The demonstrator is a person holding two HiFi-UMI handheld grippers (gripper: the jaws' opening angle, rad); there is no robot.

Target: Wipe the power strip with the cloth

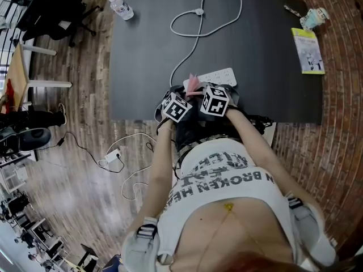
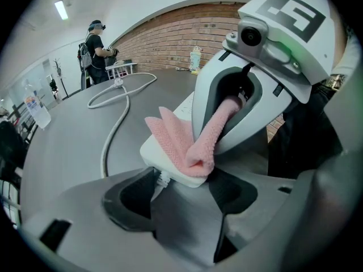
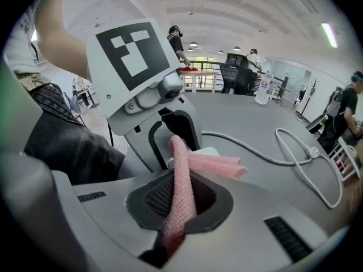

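Largest of all, a dark grey surface, standing on a wooden plank floor. At its near edge, close together, the left claw and the right claw, each with a cube of black-and-white markers on top. Left claw: jaws apart at a middle width, with the cable end of the white power strip lying just in front of them and between them; perhaps touching one pad, hard to tell from this angle. Right claw: jaws tight together on a pink cloth, pinched as a narrow band between the dark pads. Next, a white cable, running from the strip toward the far side of the surface and looping there. Then the power strip itself, flat on the surface near the front edge, just beside both claws. Near the far right corner, a yellow-green booklet; near the far left corner, a clear water bottle. Smallest, the free part of the cloth, folded in ridges and resting on top of the strip's near end, stretched from there up into the right claw.
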